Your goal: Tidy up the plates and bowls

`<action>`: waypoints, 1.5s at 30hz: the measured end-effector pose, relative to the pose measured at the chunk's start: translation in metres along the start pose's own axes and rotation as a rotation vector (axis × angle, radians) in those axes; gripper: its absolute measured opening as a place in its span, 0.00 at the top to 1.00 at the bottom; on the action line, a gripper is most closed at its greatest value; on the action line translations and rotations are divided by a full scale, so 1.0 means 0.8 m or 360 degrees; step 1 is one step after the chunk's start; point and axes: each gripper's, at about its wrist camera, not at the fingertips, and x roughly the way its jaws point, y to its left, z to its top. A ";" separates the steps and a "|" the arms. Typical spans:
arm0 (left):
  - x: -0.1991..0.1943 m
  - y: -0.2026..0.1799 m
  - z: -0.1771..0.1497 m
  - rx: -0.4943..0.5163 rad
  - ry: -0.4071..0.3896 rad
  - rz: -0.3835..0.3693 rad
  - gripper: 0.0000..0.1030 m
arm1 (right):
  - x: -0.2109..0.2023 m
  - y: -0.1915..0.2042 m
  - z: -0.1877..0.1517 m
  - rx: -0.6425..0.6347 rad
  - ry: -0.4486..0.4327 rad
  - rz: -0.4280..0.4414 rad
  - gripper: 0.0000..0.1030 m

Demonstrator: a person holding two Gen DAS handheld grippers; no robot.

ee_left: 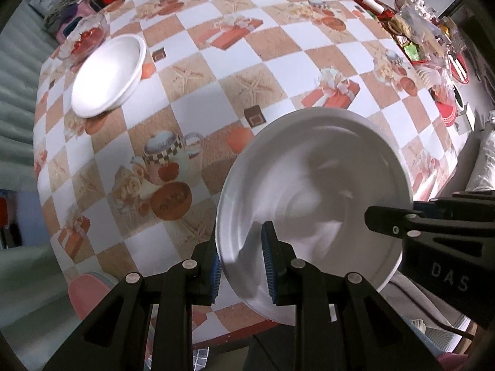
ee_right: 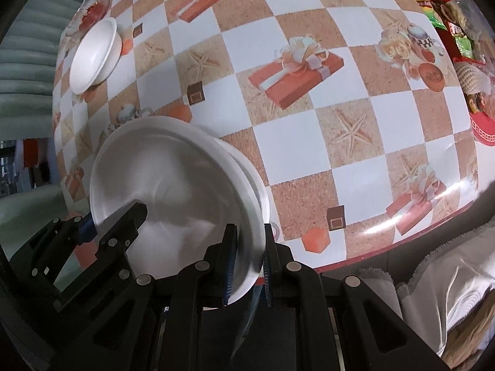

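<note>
The left gripper (ee_left: pixel 242 266) pinches the near rim of a round white plate (ee_left: pixel 312 204), one finger above and one under. The right gripper (ee_right: pixel 249 266) pinches the other side of that plate the same way. It looks like two plates stacked, since a second white rim shows just under the top one. Two grips likely keep the stack level while it hangs over the near edge of the checkered tablecloth table (ee_right: pixel 309 123). Far ahead and to the left sits a white round bowl (ee_left: pixel 108 75), with a clear glass bowl (ee_left: pixel 88 32) touching behind it
</note>
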 end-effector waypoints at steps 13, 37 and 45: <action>0.022 0.001 -0.014 -0.0019 0.0097 -0.0033 0.72 | 0.025 0.000 -0.002 -0.0013 0.0064 -0.0008 0.84; -0.013 0.152 -0.014 -0.0500 0.0017 0.0045 0.25 | -0.050 -0.030 0.108 -0.0048 -0.0159 -0.0154 0.13; -0.020 0.193 0.017 -0.0658 -0.0038 0.0103 0.25 | -0.057 0.017 0.153 -0.0210 -0.0192 -0.0161 0.13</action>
